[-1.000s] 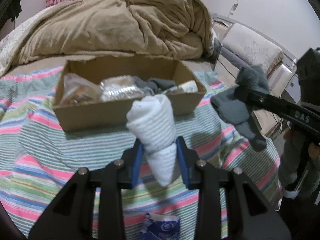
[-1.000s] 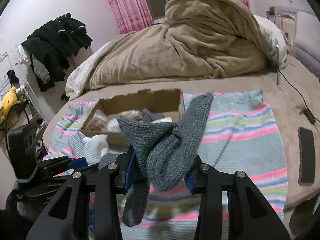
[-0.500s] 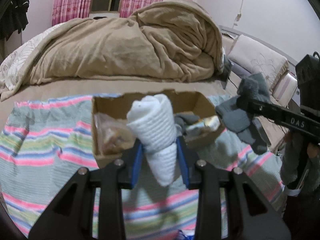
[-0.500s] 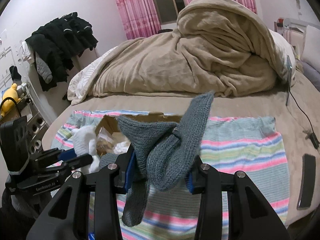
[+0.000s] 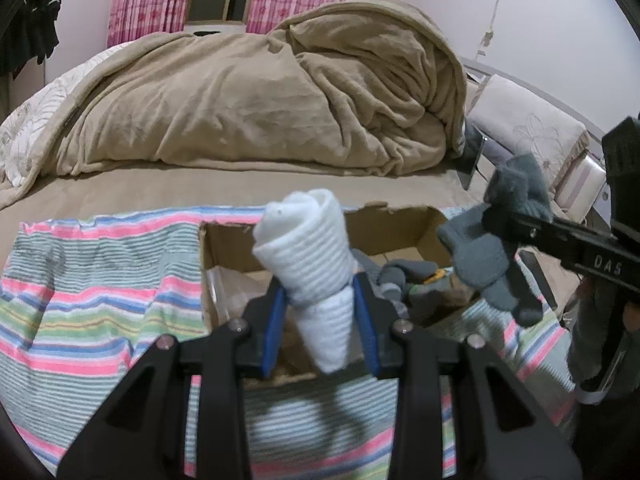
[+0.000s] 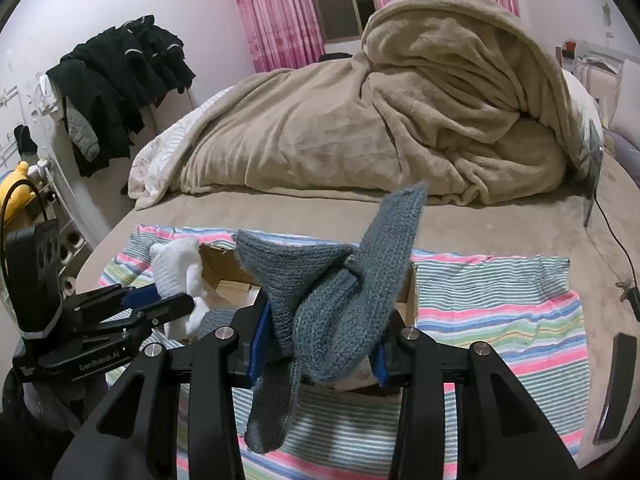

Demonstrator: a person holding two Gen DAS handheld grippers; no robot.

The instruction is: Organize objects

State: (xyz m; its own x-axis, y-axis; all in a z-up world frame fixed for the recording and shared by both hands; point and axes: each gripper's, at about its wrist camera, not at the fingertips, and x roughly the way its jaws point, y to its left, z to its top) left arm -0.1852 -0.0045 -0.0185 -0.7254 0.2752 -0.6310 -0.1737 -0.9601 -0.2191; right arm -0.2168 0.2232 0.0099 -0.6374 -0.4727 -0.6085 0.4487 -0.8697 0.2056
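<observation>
Over the box: both grippers hang above the open cardboard box [image 5: 224,264], each with a load, neither released.
Left gripper [image 5: 320,328]: blue pads closed on a rolled white sock [image 5: 308,256]. Grip sits low on the roll, wide end up and narrow tip hanging below the pads. Judgement: the low pinch stops the roll from unwinding.
Right gripper [image 6: 318,344]: closed on a bunched grey knit sock [image 6: 336,300]. One end sticks up past the pads, another trails down loose. Judgement: a mid-bundle pinch, so the free ends may snag on the box wall when lowered.
Relative position: in the left view the right gripper enters from the right, over the box's right part; the white sock is over the left-centre. Grippers near each other, not touching.
Box contents: grey fabric [image 5: 404,276] and a clear plastic bag [image 5: 232,292] already inside; other items too small to name. Judgement: the box is the collecting point, socks go in next.
Box placement: on a striped cloth [image 5: 80,300] with pink, green and blue bands, spread near the front of the bed [image 6: 500,232].
Surface: soft tan sheet. Judgement: the box could tip if pressed.
Far side: heaped tan blanket [image 5: 260,104].
Room: pink curtains [image 6: 276,16] at the window, dark clothes [image 6: 116,80] hung at left, yellow plush toy [image 6: 14,192] far left, dark flat object [image 6: 614,384] at the bed's right edge.
</observation>
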